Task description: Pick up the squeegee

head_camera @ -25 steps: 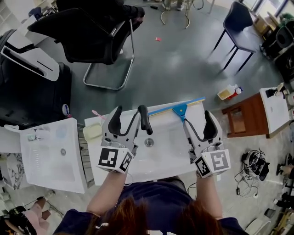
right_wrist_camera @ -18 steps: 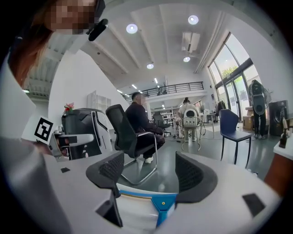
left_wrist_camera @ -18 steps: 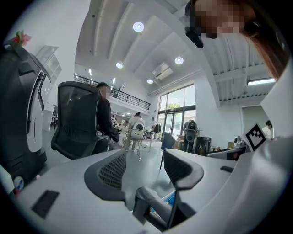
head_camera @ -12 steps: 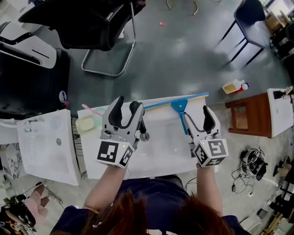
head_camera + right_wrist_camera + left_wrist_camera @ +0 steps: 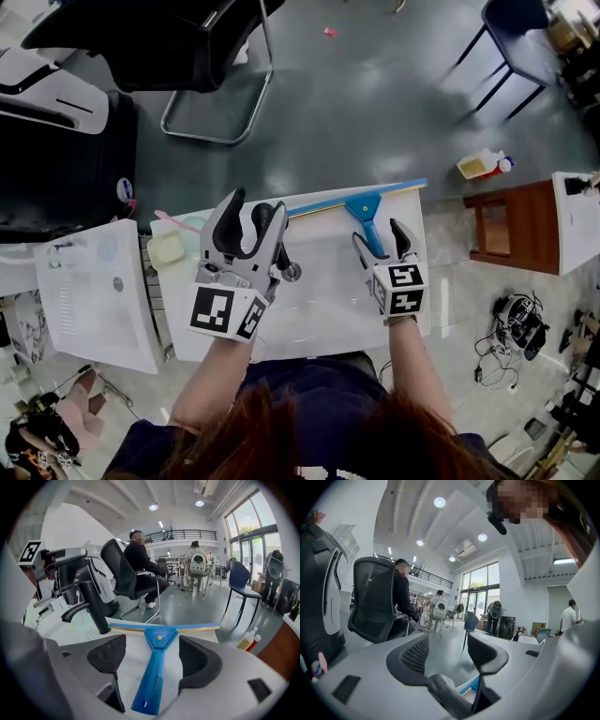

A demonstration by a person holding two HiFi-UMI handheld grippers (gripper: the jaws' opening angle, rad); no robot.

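**Head view.** Squeegee (image 5: pixel 367 210): blue, lying flat at the far edge of the white sink (image 5: pixel 319 323), handle pointing to 6 o'clock. Right gripper (image 5: pixel 380 240) sits over the handle end. Left gripper (image 5: pixel 251 217) is at its 9 o'clock.

**Left gripper view.** Jaws spread, nothing between them.

**Right gripper view.** Jaws spread, with the handle lying between the pads and apparently untouched. Black tap (image 5: pixel 91 604) at 10 o'clock.

**Step.** Approach looks complete and the grasp is not yet made. The next move calls for closing squarely on the handle, then lifting.

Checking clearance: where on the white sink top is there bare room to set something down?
Bare: the white sink top between the left hand-held gripper and the blue plastic squeegee, to the near edge. Crowded: the far edge with squeegee blade and black faucet; the left corner with a pale yellow block.
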